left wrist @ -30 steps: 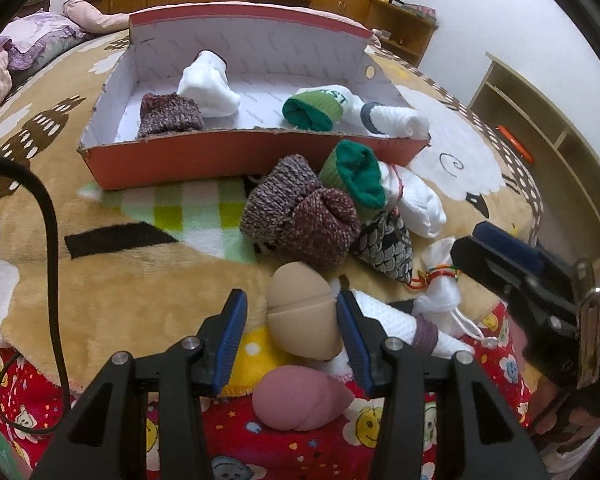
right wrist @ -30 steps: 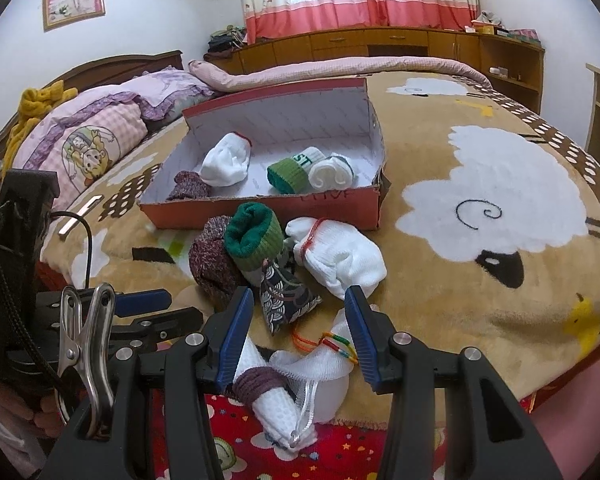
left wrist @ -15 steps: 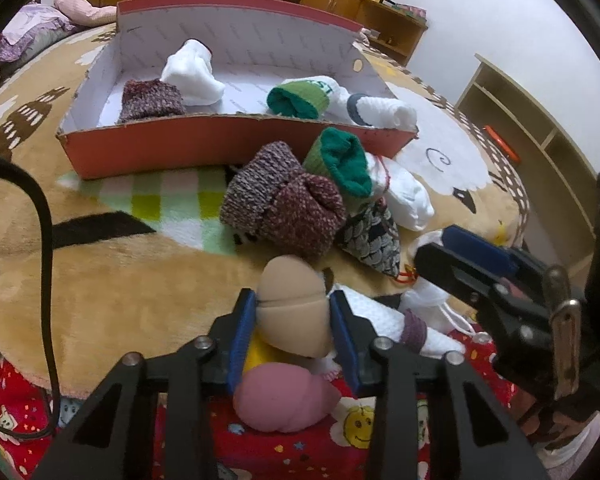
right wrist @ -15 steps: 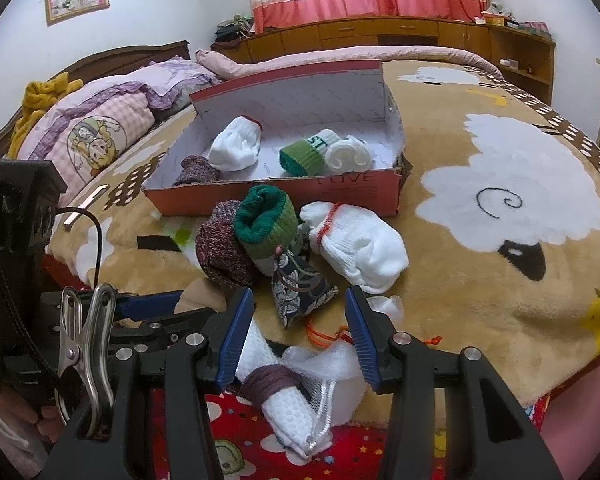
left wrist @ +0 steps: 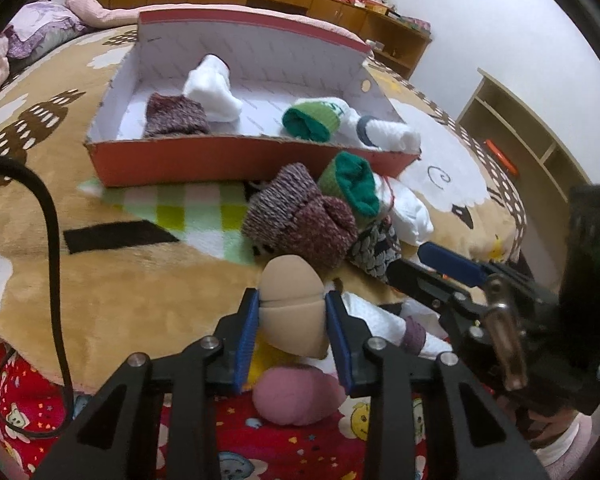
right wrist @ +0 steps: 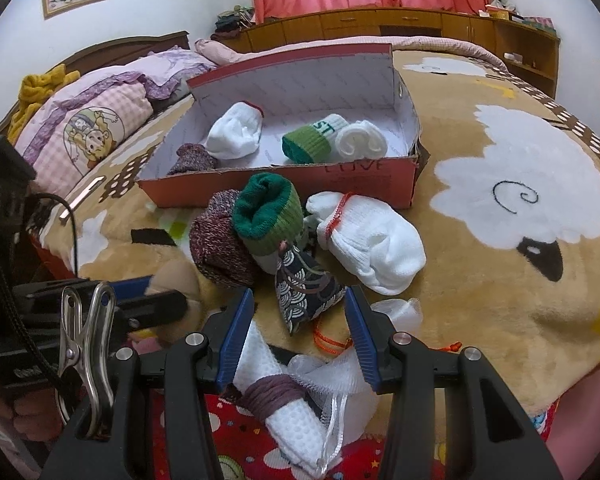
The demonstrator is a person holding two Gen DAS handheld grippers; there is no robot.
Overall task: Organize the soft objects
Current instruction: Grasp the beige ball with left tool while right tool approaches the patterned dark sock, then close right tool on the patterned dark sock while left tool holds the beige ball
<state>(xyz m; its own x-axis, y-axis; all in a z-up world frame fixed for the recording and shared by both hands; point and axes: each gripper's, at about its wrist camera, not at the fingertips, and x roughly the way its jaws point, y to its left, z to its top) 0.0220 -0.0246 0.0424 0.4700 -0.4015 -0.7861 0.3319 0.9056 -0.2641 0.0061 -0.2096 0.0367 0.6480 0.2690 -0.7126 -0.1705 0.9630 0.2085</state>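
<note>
My left gripper (left wrist: 292, 312) is shut on a beige rolled sock (left wrist: 292, 300), held just above the blanket's near edge; it also shows in the right wrist view (right wrist: 176, 276). A pink sock roll (left wrist: 296, 396) lies below it. My right gripper (right wrist: 300, 320) is open and empty over a dark patterned pouch (right wrist: 306, 294). A red shoebox (left wrist: 220, 160) holds maroon, white and green socks. In front of it lies a pile: a maroon knit sock (left wrist: 304, 220), a green-cuffed sock (right wrist: 270, 212) and a white sock (right wrist: 372, 240).
A white waffle-knit roll with a purple band (right wrist: 284, 400) and a mesh bag (right wrist: 340, 372) lie under the right gripper. A black cable (left wrist: 52, 240) hangs at the left. Wooden shelves (left wrist: 540, 152) stand to the right of the bed.
My left gripper closed on the beige sock and lifted it slightly. The right gripper moved forward over the patterned pouch, still open.
</note>
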